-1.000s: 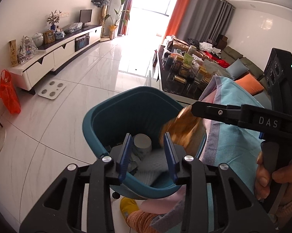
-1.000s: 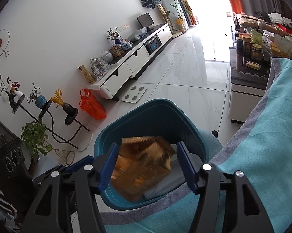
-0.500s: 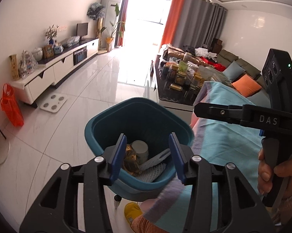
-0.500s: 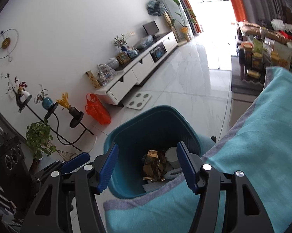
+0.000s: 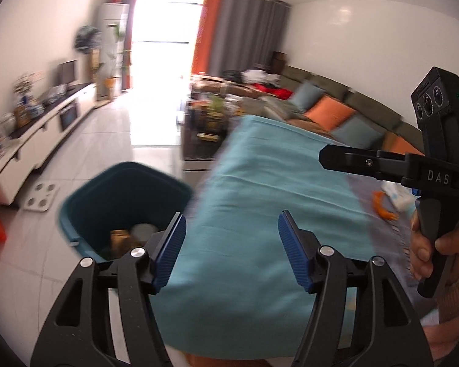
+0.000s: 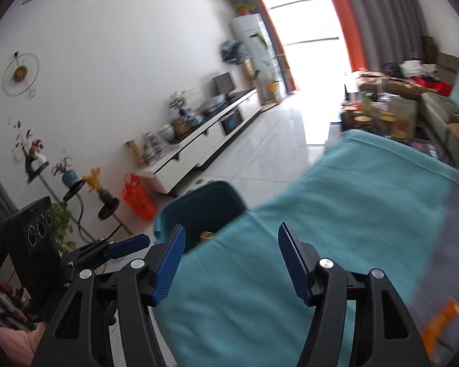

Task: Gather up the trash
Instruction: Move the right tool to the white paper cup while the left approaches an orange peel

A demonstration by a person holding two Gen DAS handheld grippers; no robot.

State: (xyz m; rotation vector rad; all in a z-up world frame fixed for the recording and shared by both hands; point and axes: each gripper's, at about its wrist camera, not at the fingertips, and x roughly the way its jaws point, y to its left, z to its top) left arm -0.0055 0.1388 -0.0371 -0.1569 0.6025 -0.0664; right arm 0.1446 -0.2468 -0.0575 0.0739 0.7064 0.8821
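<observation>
A teal plastic bin (image 5: 122, 195) is standing upright on the floor just beside the cloth-covered surface, holding a crumpled golden-brown wrapper (image 5: 119, 238) and a pale round cup or lid (image 5: 144, 231) lying side by side at its bottom. Farther along the cloth, an orange scrap (image 5: 382, 205) and a white crumpled wrapper (image 5: 396, 192) are lying near each other.

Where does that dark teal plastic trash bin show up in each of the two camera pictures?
Left wrist view: the dark teal plastic trash bin sits lower left, beside the turquoise cloth.
Right wrist view: lower centre-left, partly behind the cloth.
Shared landmark: the white TV cabinet.
</observation>
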